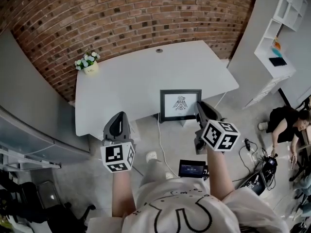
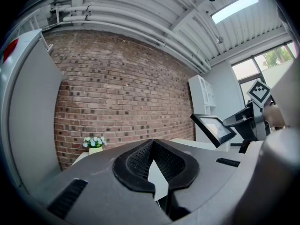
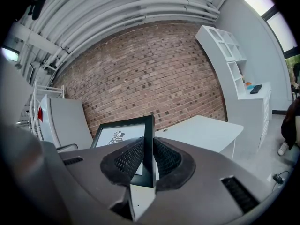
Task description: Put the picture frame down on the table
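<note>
— Fingers first: how do they stand on the left?

— Fingers [image 2: 136, 159] of my left gripper [image 2: 152, 143] are pressed tip to tip, and I see nothing between them. From my head view, that gripper hangs just off the near edge of the table [image 1: 136, 76], toward its left end, over the floor.

— Anything standing on the table?

— A small pot of white flowers [image 1: 89, 65] sits at the table's far left corner, close to the brick wall [image 1: 112, 8].

— And the picture frame?

— I have the picture frame [image 1: 180, 105] off the table, held up in the air over its near edge, toward the right end. Its face, a bird-like drawing on white, is turned toward me. My right gripper [image 1: 200, 106] is clamped on the frame's right side. In the right gripper view the black bar runs straight up between the two pads [image 3: 129, 158], which squeeze it from either side. In the left gripper view the frame shows tilted, above the level of the tabletop.

— What lies past the table's right end?

— A white shelf unit [image 1: 279, 28] stands beyond that end. A person in dark clothes [image 1: 286, 123] is low down farther right, well apart from the table, with cables [image 1: 252, 159] on the floor nearby. A dark device with a lit screen [image 1: 192, 168] lies on the floor in front of the table's near edge.
</note>
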Tool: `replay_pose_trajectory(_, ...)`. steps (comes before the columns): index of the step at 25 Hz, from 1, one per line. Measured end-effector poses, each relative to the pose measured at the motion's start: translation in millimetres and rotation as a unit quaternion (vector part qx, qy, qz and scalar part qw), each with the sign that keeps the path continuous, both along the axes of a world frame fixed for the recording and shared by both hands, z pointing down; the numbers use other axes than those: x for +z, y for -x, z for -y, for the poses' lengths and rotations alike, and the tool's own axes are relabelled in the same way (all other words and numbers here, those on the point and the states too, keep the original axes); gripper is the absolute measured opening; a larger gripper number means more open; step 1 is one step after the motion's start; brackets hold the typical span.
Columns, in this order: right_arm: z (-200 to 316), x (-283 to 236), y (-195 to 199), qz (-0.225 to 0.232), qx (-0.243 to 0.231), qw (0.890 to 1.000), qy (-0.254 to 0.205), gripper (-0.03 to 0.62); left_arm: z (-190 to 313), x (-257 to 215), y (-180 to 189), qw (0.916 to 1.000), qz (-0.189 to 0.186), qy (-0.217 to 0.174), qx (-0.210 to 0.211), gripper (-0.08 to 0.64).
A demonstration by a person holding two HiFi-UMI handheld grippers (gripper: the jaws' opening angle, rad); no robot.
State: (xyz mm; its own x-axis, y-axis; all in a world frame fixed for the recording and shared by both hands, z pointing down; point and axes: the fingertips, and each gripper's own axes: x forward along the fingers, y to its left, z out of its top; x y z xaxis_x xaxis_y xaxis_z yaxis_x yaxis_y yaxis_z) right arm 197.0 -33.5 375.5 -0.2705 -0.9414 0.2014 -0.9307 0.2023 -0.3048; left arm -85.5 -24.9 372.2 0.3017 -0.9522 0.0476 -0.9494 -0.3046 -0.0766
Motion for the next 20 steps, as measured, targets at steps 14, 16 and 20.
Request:
replay_pose_trajectory(14, 70.0, -1.1, -4.4, 0.007, 0.007, 1.0, -0.003, 0.067, 72.6, -0.8, -1.7, 1.0, 0.0, -0.004, 0.008, 0.009)
replay_pose_trajectory(16, 85.0, -1.1, -1.2, 0.006, 0.004, 1.0, -0.005, 0.067, 86.9, 1.0, 2.1, 1.0, -0.001, -0.004, 0.005, 0.009)
replay_pose_trajectory(20, 118.7, -2.6, 5.2, 0.002, -0.002, 1.0, -0.004, 0.066, 119.2, -0.4, 6.7, 1.0, -0.001, -0.004, 0.004, 0.009)
